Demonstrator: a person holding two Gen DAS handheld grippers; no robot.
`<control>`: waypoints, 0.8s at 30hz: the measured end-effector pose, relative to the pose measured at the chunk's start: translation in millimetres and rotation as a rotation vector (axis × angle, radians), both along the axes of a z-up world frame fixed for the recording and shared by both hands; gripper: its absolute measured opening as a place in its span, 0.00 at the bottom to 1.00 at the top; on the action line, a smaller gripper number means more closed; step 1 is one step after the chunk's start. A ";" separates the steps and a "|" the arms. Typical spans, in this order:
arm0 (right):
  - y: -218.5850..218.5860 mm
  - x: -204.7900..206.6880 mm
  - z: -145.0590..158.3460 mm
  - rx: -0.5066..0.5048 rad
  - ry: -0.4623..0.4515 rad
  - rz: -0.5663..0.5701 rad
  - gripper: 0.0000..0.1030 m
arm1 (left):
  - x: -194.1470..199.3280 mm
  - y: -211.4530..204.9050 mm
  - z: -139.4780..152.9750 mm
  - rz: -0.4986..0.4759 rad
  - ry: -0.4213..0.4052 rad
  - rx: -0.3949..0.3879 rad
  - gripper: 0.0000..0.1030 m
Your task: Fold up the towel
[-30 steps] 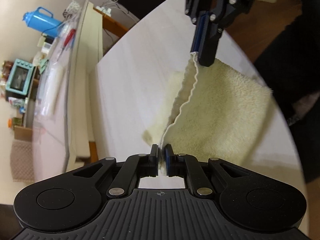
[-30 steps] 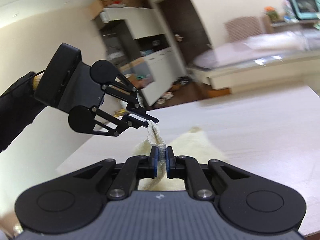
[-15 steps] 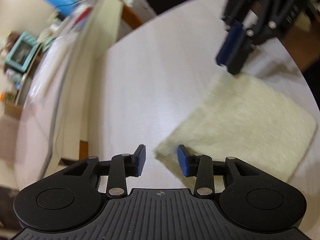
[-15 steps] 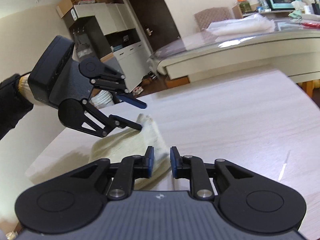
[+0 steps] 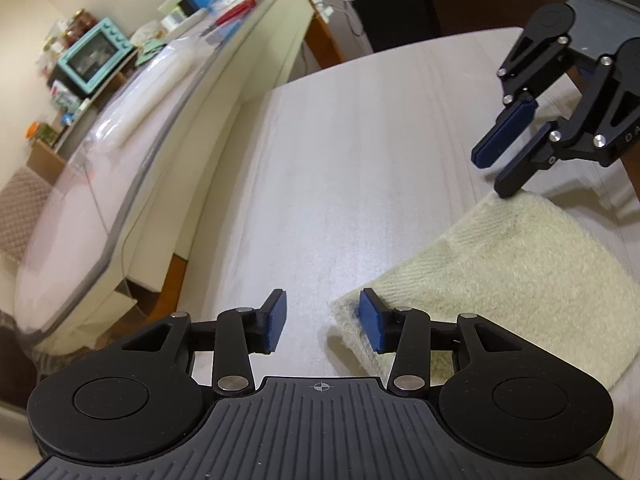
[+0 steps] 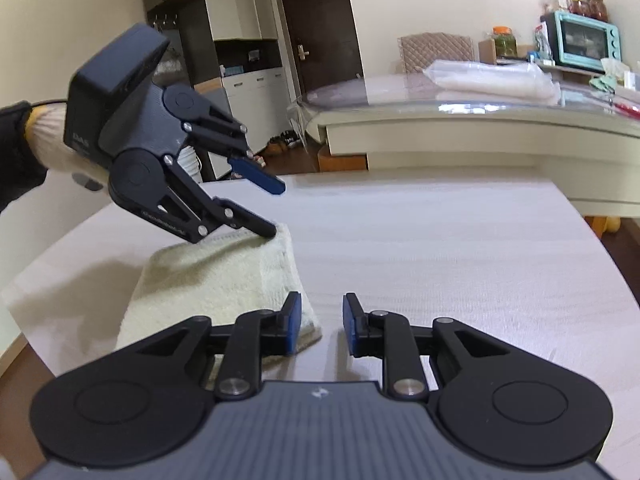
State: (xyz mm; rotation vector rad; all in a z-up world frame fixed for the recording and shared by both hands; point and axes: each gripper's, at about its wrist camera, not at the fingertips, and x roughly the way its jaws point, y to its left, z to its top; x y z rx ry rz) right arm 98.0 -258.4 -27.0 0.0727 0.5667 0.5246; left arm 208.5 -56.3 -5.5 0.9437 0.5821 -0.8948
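1. Supporting everything is the pale wood-grain counter (image 5: 360, 168), bare except for the towel.
2. The cream towel (image 5: 520, 280) lies flat on the counter in a folded rectangle. Its long free edge runs between the two grippers, one corner under each.
3. Left gripper (image 5: 322, 322): jaws have just been opening and now stand apart. One of its fingers (image 5: 370, 326) rests over the near towel corner; the other is over bare counter. Nothing is clamped.
4. Right gripper (image 6: 320, 326): jaws have just been opening, parted less widely. The left one of its fingers (image 6: 293, 324) overlaps the towel corner; the gap lies over bare counter.
5. Judgement: both corners are released; each gripper is equally near its own corner, so any further fold requires re-gripping along this edge.
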 end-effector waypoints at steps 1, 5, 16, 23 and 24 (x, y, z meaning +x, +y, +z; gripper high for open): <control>-2.6 -2.9 4.0 0.010 -0.015 0.000 0.24 | -2.8 4.4 3.4 0.025 -0.006 -0.011 0.44; -2.6 -16.6 13.7 -0.012 -0.052 0.061 0.24 | -20.9 27.3 17.2 0.183 -0.019 -0.075 0.44; 44.2 -52.0 1.2 -0.121 -0.035 0.293 0.26 | -86.9 73.3 -10.6 0.410 0.032 -0.179 0.45; 57.6 -65.8 0.3 -0.118 -0.025 0.331 0.26 | -93.5 79.9 -11.2 0.409 -0.001 -0.175 0.47; 62.2 -65.7 -2.7 -0.126 -0.022 0.330 0.27 | -92.1 80.3 -11.8 0.407 -0.007 -0.169 0.48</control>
